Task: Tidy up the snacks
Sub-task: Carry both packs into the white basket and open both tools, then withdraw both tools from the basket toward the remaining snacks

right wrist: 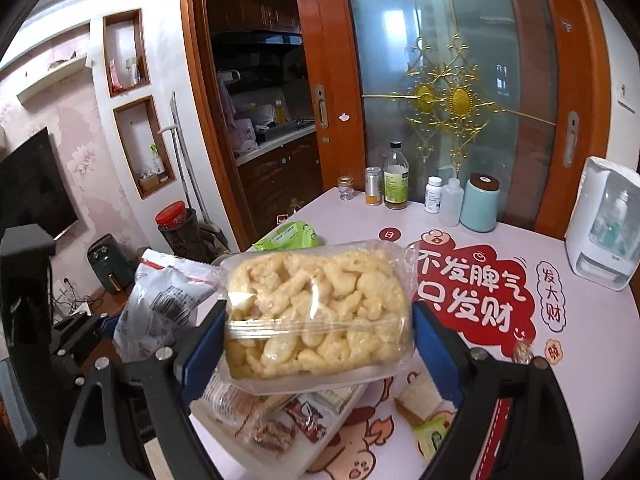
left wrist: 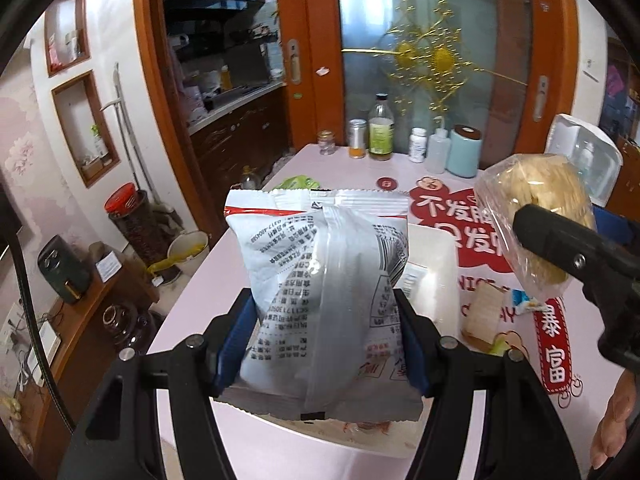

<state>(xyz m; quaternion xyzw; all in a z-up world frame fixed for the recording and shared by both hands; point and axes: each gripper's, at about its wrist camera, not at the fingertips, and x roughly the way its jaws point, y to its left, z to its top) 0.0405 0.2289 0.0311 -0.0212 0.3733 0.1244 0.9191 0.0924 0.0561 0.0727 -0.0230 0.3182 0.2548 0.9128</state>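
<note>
Two snacks were off the pink table (right wrist: 580,340): your left gripper (left wrist: 326,340) clamped the white printed packet (left wrist: 320,280), and your right gripper (right wrist: 318,340) squeezed the clear puffed-snack pack (right wrist: 316,312), both above the white tray (left wrist: 436,264).

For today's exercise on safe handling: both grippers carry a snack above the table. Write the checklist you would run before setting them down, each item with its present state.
1. Left gripper clamps the white printed foil snack bag on both sides: ok.
2. Right gripper clamps the clear pack of yellow puffed snacks: ok.
3. Both packs hang clear of the pink printed table: ok.
4. The two packs are apart: ok.
5. White tray below has free room: cannot tell.
6. Bottles and jars at the far edge stand well away: ok.
</note>
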